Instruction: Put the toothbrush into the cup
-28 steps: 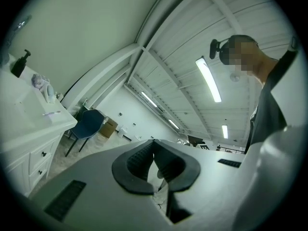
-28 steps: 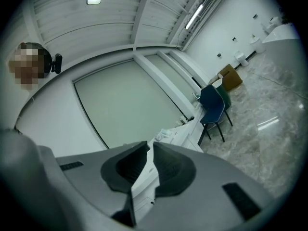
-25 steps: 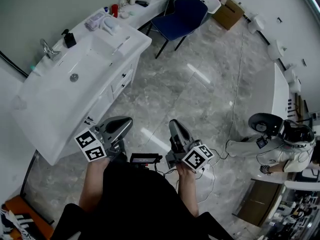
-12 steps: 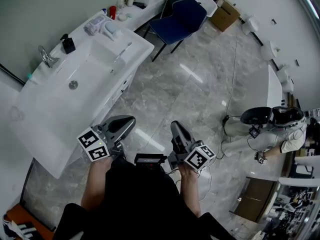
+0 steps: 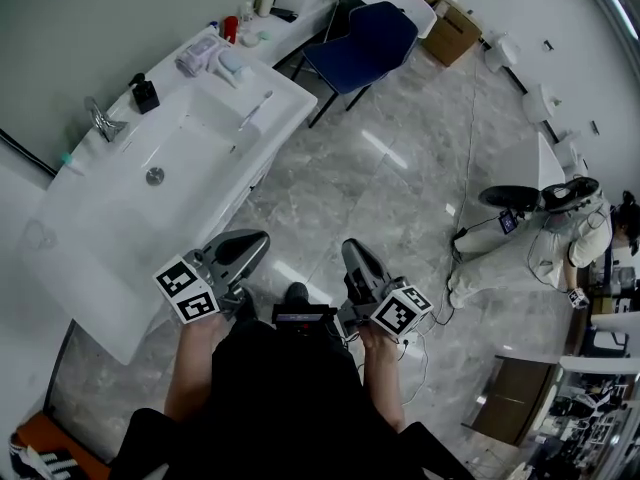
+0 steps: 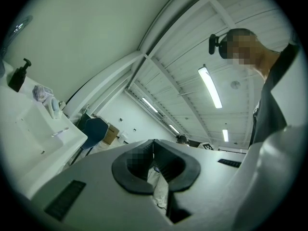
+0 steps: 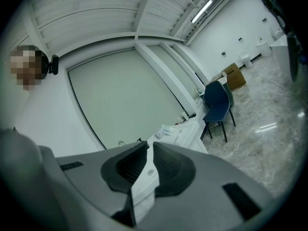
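White porcelain forms the sink [image 5: 120,228] at the left, and the toothbrush [image 5: 254,109] is seen lying flat on the sink's far right rim, beside the basin. Small bottles and pots are gathered past the sink's far end; which of them is the cup cannot be told. The left gripper [image 5: 255,240] is held off the sink's near corner, its jaws pressed together on nothing. The right gripper [image 5: 350,248] is held further right of the sink, its jaws drawn all but together and empty. A blue chair [image 5: 365,36] is set past the sink's far end.
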Demonstrator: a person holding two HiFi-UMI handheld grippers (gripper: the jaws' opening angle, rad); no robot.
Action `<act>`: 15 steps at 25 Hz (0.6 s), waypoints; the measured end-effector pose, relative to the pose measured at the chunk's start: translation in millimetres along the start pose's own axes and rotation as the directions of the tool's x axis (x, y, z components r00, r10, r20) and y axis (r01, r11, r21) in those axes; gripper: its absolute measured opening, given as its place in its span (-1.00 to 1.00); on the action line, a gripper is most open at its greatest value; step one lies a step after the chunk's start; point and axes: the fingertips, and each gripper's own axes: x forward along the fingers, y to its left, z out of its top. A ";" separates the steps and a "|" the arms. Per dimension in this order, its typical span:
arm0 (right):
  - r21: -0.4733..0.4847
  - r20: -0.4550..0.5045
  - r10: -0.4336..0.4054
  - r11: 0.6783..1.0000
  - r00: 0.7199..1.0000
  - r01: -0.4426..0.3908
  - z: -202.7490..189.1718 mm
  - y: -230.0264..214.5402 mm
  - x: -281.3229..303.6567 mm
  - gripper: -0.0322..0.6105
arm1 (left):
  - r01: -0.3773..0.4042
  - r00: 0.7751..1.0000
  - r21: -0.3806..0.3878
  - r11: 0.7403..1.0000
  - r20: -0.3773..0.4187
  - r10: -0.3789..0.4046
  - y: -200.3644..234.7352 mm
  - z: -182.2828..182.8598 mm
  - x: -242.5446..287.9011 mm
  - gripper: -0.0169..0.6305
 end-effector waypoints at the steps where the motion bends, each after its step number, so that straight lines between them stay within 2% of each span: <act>1: -0.001 -0.004 0.004 1.000 1.000 -0.004 -0.1 0.7 3.1 -0.81 | -0.005 1.000 0.000 1.000 0.001 0.005 1.9 0.9 -1.0 -0.92; 15: 0.020 -0.033 0.080 0.997 0.996 -0.079 16.2 -18.5 52.3 -0.81 | -0.105 0.994 0.020 0.994 0.007 0.105 40.8 14.8 9.2 -0.92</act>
